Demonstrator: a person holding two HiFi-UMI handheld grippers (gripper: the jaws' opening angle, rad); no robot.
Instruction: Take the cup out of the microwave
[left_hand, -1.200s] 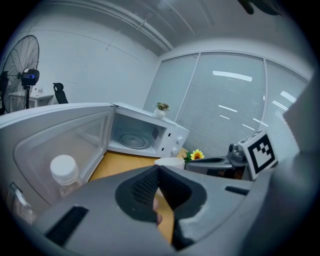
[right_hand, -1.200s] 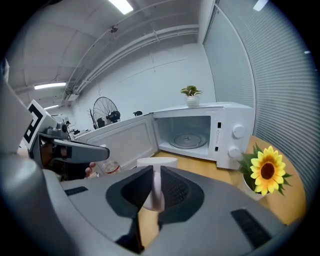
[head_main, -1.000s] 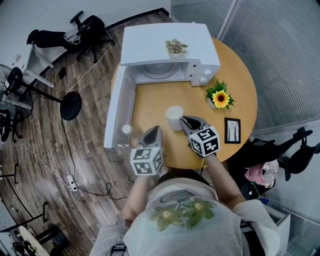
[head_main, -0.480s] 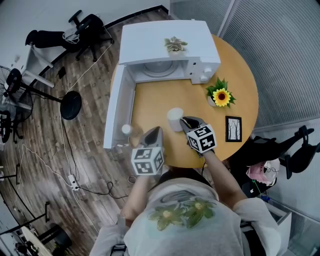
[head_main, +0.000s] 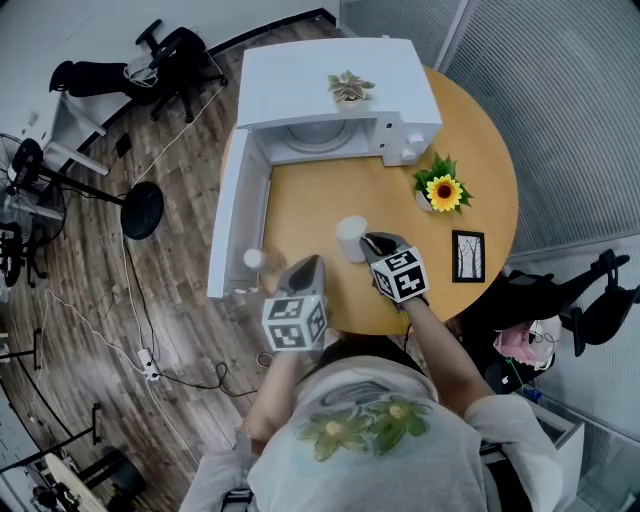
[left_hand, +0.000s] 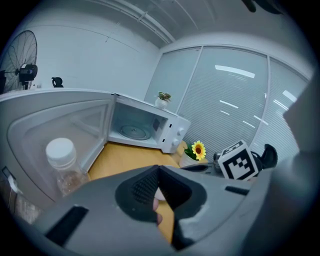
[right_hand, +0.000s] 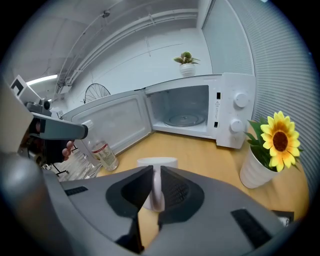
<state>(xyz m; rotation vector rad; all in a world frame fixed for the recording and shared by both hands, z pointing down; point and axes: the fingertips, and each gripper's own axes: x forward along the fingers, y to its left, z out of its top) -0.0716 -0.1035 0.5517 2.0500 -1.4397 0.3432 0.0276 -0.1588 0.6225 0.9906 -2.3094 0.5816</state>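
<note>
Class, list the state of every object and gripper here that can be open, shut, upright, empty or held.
microwave door: swung fully open.
microwave: empty, turntable bare.
cup: upright, outside the microwave, handle gripped.
bottle: upright, capped.
right gripper: shut on the cup's handle.
left gripper: shut, empty.

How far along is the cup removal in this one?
Done: the microwave stands open with only its turntable inside, and the white cup is out, over the round table. In hand: the right gripper is clamped on the cup's handle; the left gripper is shut, empty. Left: release it; whether its base already rests on the table I cannot tell.
</note>
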